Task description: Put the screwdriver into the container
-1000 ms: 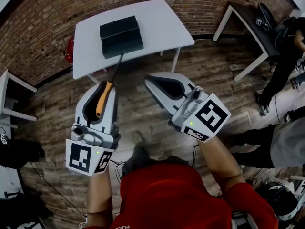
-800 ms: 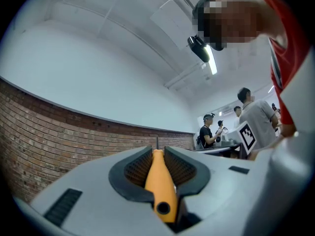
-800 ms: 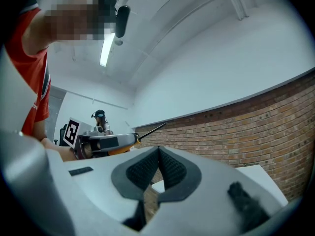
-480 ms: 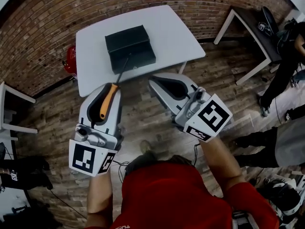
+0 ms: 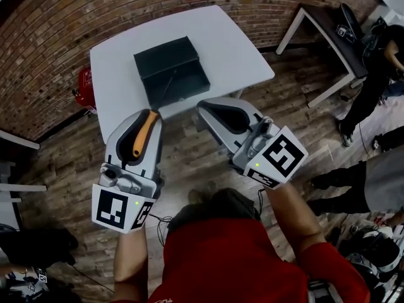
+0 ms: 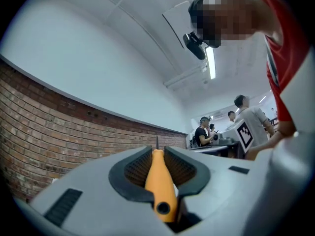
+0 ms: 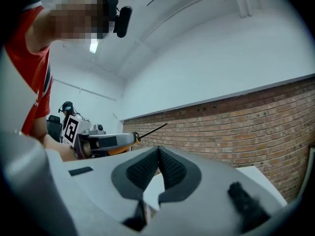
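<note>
the left hand-held gripper (image 5: 150, 113) is pinching the screwdriver (image 5: 144, 134) by its orange handle. its jaws are pressing on either side of the handle, and the butt end with its small hole is facing back toward the gripper's body. the thin dark shaft is sticking out past the jaw tips and, in the head view, is reaching over the near edge of the container (image 5: 165, 52), a dark open-topped box that is sitting on the white bench (image 5: 233, 43). whether the tip is touching the box or hanging above it cannot be told. the right hand-held gripper (image 5: 203, 109) is being held just beside the left one, off the bench's near edge and over the wooden floor (image 5: 189, 156), with its jaws pressed together at the tips and gripping nothing. in the right gripper view the left gripper and the screwdriver's shaft are showing to the left, against the brick wall (image 5: 57, 17). the person in a red shirt (image 5: 214, 257) is holding both grippers out in front, forearms bare. a red object (image 5: 85, 84) is standing on the floor beside the bench's left side. a dark-topped bench (image 5: 322, 17) is standing well apart at the upper right, and other people (image 5: 379, 68) are standing near it.
</note>
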`<state>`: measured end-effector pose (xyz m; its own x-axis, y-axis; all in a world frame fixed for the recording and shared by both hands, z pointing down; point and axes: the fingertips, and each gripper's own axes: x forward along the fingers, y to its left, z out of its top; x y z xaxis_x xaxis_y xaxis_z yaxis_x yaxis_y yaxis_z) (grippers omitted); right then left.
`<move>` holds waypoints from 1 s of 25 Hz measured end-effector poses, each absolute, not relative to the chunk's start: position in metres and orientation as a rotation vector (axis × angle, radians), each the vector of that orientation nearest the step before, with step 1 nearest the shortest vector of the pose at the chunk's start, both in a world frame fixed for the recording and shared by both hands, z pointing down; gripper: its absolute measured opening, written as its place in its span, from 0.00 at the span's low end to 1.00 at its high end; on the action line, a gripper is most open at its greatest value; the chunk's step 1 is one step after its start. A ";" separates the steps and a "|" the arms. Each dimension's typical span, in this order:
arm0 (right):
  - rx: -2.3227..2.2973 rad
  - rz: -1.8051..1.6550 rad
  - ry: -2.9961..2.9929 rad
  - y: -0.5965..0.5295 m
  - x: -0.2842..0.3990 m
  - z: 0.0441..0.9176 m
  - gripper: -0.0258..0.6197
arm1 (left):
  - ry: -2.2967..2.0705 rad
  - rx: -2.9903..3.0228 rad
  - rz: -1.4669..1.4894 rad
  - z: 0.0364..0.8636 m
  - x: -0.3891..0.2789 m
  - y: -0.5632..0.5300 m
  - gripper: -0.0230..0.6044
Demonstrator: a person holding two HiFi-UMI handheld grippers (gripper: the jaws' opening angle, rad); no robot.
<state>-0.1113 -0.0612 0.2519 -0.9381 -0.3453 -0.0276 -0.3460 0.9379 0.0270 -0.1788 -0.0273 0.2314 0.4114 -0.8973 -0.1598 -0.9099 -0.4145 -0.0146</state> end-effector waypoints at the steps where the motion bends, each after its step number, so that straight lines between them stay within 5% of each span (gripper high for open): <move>1: -0.554 0.050 3.073 -0.065 -0.113 0.253 0.09 | 1.637 -2.561 0.195 0.232 -0.180 -0.031 0.17; 25: -0.479 0.129 3.116 -0.201 -0.102 0.271 0.09 | 1.697 -2.576 0.063 0.269 -0.166 -0.162 0.17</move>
